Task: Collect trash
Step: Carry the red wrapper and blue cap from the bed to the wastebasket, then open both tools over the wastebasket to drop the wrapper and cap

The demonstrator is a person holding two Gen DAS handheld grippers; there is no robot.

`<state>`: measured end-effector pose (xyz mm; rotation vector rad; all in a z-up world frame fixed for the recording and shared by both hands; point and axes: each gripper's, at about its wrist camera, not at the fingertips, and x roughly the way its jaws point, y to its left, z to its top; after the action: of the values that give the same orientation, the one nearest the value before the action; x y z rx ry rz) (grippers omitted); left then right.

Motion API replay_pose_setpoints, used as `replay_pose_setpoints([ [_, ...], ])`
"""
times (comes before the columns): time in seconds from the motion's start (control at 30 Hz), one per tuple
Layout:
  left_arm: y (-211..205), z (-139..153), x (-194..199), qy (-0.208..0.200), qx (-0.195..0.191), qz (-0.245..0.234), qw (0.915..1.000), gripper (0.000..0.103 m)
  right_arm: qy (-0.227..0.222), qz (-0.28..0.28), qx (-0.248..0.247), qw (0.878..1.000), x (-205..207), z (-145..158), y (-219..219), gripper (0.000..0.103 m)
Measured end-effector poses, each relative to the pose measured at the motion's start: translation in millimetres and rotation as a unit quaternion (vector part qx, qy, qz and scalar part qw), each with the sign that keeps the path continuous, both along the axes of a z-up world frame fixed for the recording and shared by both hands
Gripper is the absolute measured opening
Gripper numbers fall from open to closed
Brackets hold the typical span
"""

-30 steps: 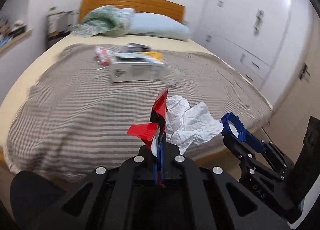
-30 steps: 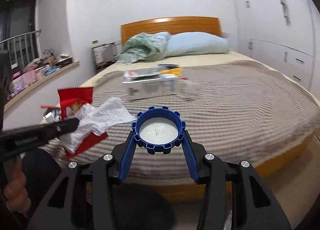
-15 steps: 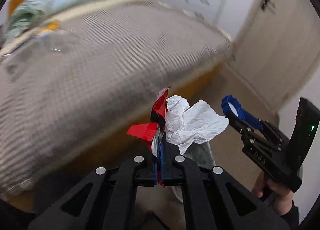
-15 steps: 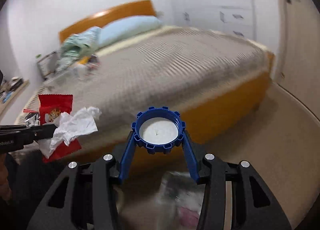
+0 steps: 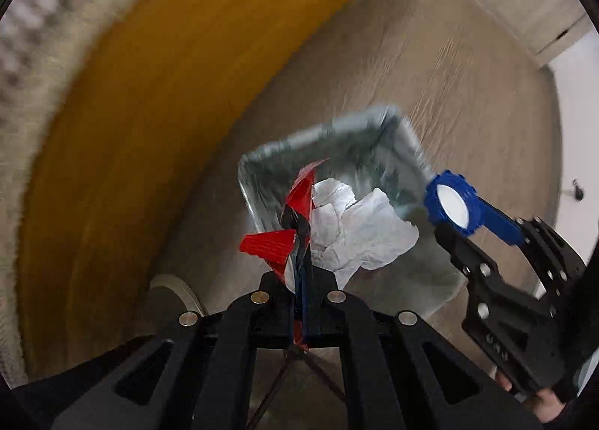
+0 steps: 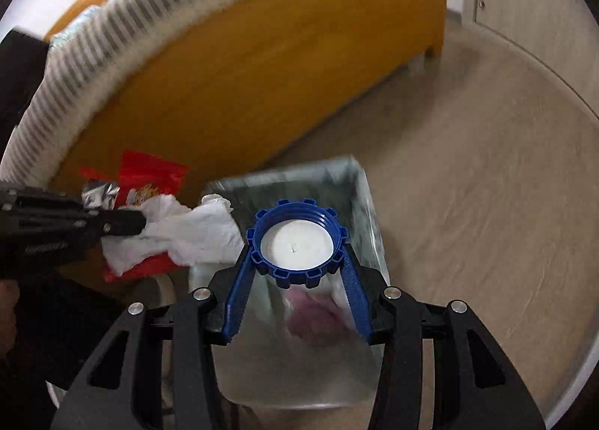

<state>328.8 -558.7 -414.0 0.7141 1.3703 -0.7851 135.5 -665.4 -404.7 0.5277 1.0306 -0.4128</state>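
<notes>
Left wrist view: half a second back this camera looked across the striped bedspread; now it looks almost straight down on a grey rectangular waste bin lined with a clear plastic bag (image 5: 397, 130), standing on the pale wood-grain floor (image 5: 468, 67) beside the orange wooden bed frame (image 5: 157, 123). Both hands have swung off the bed and down — the carry is nearly over, and release looks like the next step.

The left gripper (image 5: 301, 273) is clamped fully together on a red foil snack wrapper (image 5: 271, 244) and a crumpled white tissue (image 5: 359, 231); both hang over the bin mouth.

The right gripper (image 6: 297, 243) stands about half spread, its blue fingers (image 6: 239, 291) pressing on a blue ribbed plastic bottle cap with a white liner (image 6: 297, 243), held over the bin's far rim.

Right wrist view adds what the left cannot show — pinkish and white rubbish already lying in the bin, blurred, and the wrapper's printed face. From this side the wrapper and tissue appear at or just outside the bin's near edge, so whether they clear the rim cannot be settled. A hand (image 6: 7, 314) shows at the left edge.
</notes>
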Motion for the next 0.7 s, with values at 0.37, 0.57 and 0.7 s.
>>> replay_pose_setpoints([
  [0.37, -15.3, -68.1, 3.0, -0.001, 0.034, 0.025, 0.9991, 0.055, 0.141, 0.112, 0.101, 0.979, 4.5, -87.5, 60.8, 0.058],
  [0.57, -14.3, -71.5, -0.1, 0.005, 0.032, 0.025, 0.9992, 0.056, 0.134, 0.1, 0.115, 0.979, 4.2, -93.2, 67.3, 0.067],
  [0.7, -12.3, -73.1, -0.5, 0.002, 0.041, 0.024, 0.9989, 0.056, 0.129, 0.088, 0.106, 0.982, -0.8, -87.5, 56.3, 0.067],
])
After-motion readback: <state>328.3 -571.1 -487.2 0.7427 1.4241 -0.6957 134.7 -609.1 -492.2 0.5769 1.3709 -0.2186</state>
